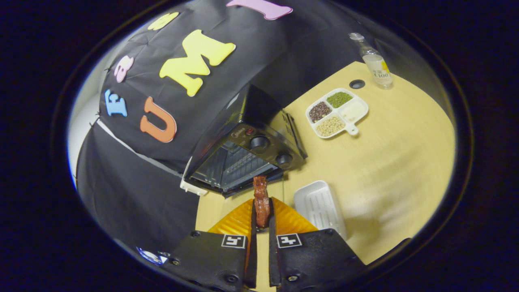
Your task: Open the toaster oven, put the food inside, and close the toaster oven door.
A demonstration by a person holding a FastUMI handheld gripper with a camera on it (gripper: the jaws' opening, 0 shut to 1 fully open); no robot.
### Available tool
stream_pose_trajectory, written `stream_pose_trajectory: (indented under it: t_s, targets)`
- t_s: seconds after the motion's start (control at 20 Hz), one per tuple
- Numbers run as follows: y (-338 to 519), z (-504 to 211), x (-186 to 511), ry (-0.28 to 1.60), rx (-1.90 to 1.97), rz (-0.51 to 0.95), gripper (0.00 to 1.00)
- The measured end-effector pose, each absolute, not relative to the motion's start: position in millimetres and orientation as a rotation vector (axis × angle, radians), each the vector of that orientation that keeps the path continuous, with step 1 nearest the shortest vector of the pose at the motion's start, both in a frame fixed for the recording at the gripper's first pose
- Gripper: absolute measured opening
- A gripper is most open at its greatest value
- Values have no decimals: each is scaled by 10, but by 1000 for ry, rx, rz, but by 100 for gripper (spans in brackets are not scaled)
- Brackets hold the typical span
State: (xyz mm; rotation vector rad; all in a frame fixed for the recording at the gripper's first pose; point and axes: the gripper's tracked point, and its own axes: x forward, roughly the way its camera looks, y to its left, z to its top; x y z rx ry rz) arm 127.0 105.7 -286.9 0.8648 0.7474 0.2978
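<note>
- The gripper (262, 213) is closed tight on a brown piece of food (261, 198), both fingers pressing its sides.
- The food's long axis points straight ahead at the toaster oven (247, 150), just beyond the fingertips.
- The oven door looks open, though its glass is hard to make out.
- An empty white tray (320, 207) lies beside the fingers.

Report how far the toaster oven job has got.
Done: the toaster oven looks open, its rack visible inside. In hand: the claw is shut on the brown piece of food, held just before the opening; the white tray beside it is bare. Left: set the food inside, release, close the door.
</note>
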Motion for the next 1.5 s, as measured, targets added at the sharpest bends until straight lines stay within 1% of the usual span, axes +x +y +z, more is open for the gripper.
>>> stream_pose_trajectory:
  t_s: [0.35,0.65,1.0,1.25,1.4,1.5]
  targets:
    - [1938,-2786,1747,630,1082,230,15]
    - [2412,-2896,2198,562,1197,143,15]
    - [2592,-3059,2723,472,1224,13,14]
    - [2673,-3191,2901,469,1135,-24,15]
    - [2656,-3258,2931,485,1091,-39,17]
    - [2648,-3260,2949,484,996,-50,19]
